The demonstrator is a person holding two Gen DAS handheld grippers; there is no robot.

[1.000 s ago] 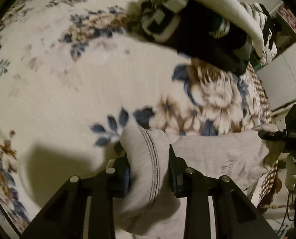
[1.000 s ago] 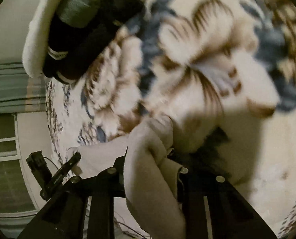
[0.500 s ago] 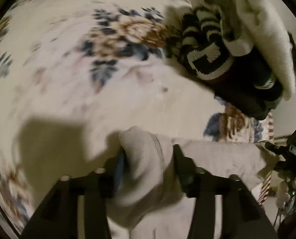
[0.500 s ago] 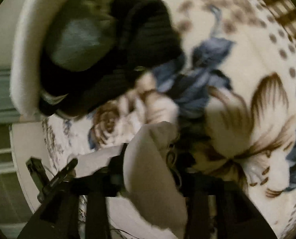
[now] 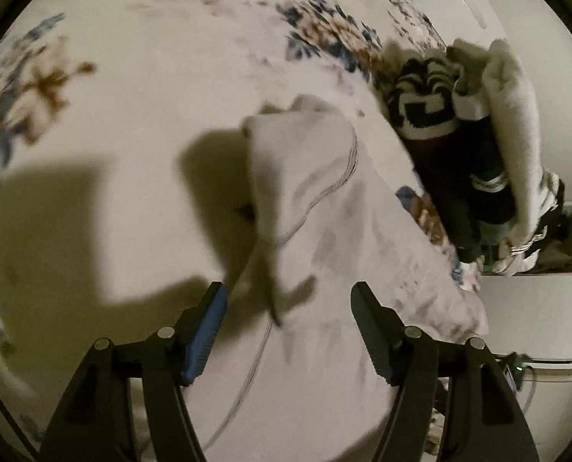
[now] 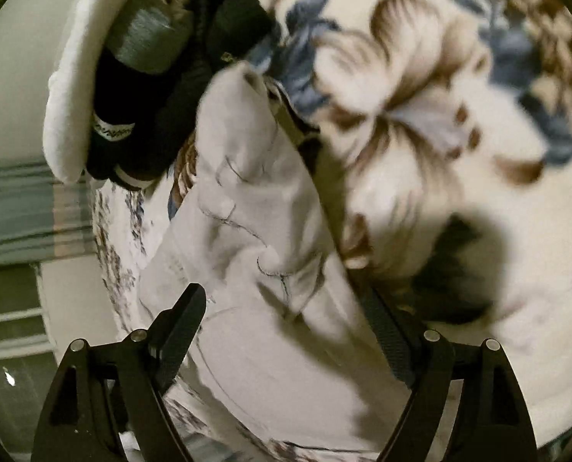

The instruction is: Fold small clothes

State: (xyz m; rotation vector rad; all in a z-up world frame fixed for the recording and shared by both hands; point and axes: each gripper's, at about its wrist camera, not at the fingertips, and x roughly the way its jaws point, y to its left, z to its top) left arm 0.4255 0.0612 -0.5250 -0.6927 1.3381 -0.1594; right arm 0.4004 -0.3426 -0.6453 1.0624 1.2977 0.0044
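Jaws of left gripper [image 5: 289,300] and right gripper [image 6: 286,300] opening, angled down over grey garment [image 5: 324,200]; nothing gripped

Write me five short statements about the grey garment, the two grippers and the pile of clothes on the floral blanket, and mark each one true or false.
1. The grey garment lies on the floral blanket. True.
2. The left gripper is clamped on the garment. False: its jaws are opening and stand apart, with the cloth lying loose between them.
3. The right gripper holds a black sock. False: its jaws are opening, with only the grey garment between them, not pinched.
4. A pile of clothes with a black-and-white striped piece sits beyond the garment. True.
5. The garment has dark stitching along a seam. True.
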